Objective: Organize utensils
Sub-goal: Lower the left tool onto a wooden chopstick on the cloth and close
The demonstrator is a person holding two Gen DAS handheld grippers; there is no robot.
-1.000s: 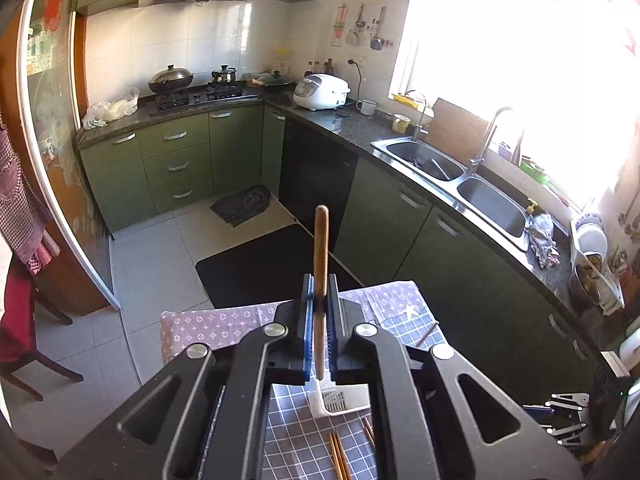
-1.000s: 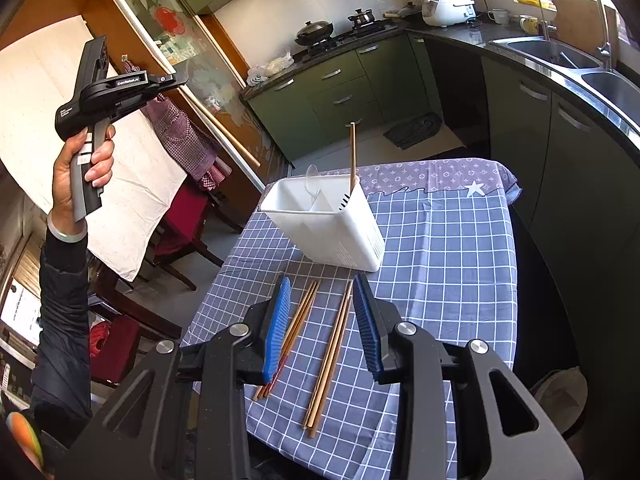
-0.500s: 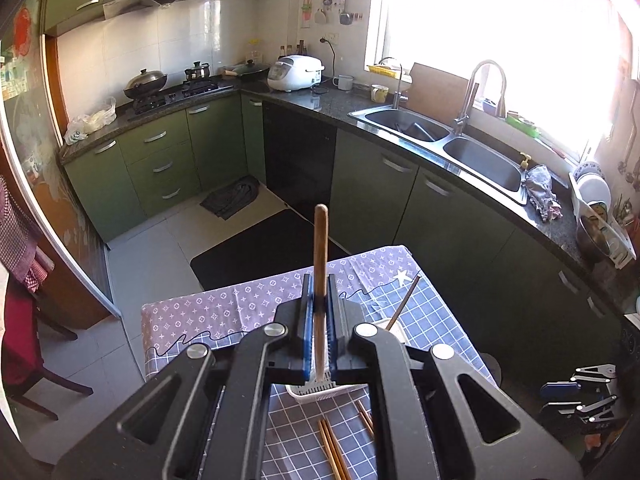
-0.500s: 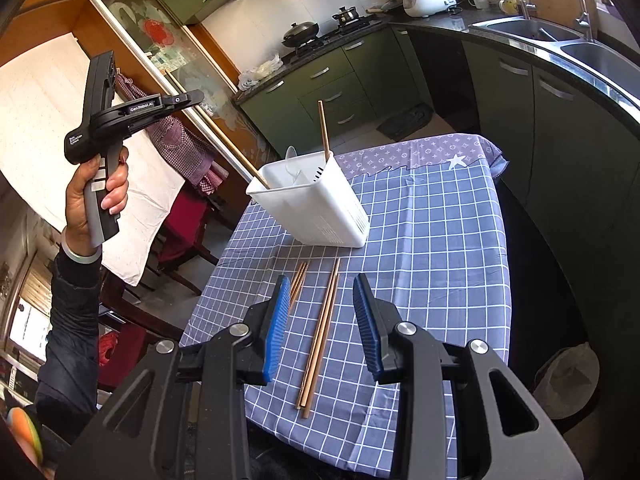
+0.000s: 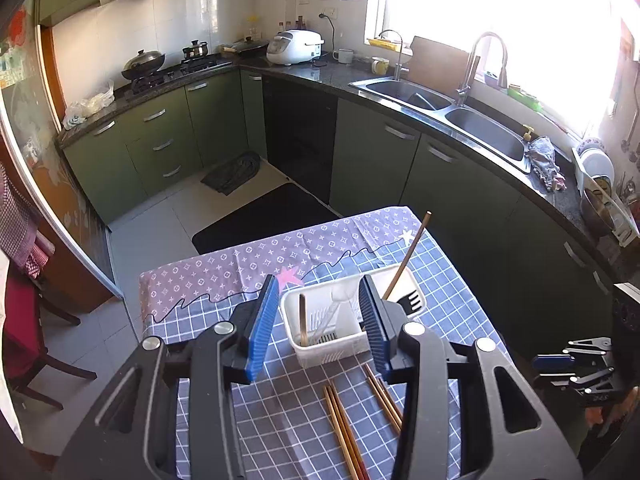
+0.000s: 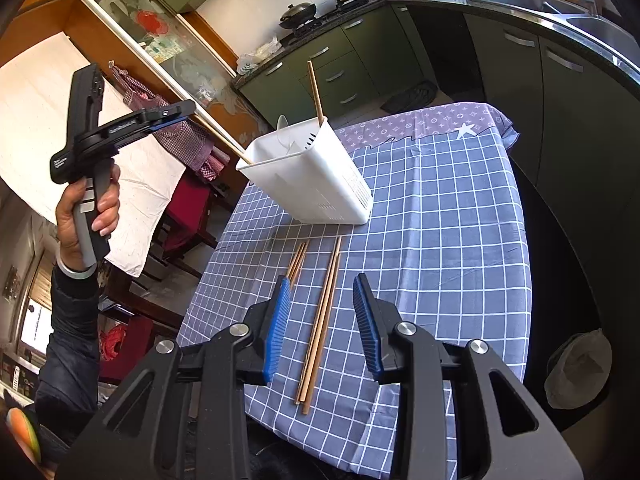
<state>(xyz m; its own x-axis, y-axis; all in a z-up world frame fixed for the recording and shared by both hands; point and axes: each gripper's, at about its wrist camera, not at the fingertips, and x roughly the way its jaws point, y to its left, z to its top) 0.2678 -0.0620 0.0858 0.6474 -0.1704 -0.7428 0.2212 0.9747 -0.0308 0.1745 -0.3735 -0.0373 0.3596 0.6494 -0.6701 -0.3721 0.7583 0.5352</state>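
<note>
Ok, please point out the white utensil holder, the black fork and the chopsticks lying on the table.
white utensil holder (image 6: 320, 184): right wrist view, side wall.
black fork (image 5: 412, 302): left wrist view, tines.
chopsticks (image 6: 320, 320): right wrist view, middle of the long pair.

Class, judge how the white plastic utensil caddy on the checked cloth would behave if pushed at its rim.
The white caddy looks thin-walled and perforated, so probably light. It stands taller than its footprint, so a rim push may tip it. The chopstick leaning inside would likely shift or rattle.
</note>
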